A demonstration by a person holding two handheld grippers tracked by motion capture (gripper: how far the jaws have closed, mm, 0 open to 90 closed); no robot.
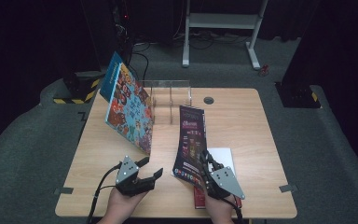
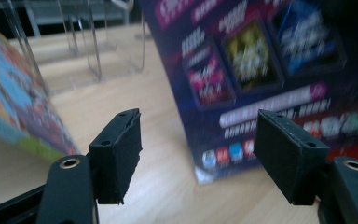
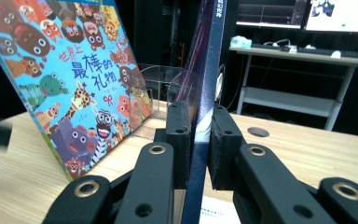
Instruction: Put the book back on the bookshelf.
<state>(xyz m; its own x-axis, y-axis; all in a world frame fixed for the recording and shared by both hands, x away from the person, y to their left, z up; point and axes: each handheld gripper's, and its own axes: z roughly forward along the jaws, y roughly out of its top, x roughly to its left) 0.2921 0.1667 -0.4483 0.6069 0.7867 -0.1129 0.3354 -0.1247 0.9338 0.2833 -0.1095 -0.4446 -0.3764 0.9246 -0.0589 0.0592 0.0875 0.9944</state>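
**Between the right jaws, a dark book**

From above, the right gripper (image 1: 208, 161) holds the dark book (image 1: 190, 140) on edge. Left gripper view: left gripper (image 2: 198, 156) gapes empty, book just beyond. Right gripper view: jaws clamp the book; the animal book (image 3: 70, 79) leans beside.

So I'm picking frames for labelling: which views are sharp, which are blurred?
High view: evenly lit table, dark surroundings. Left gripper view: the dark book is smeared, its print unreadable, left tongs crisp. Right gripper view: animal book sharp, title legible.
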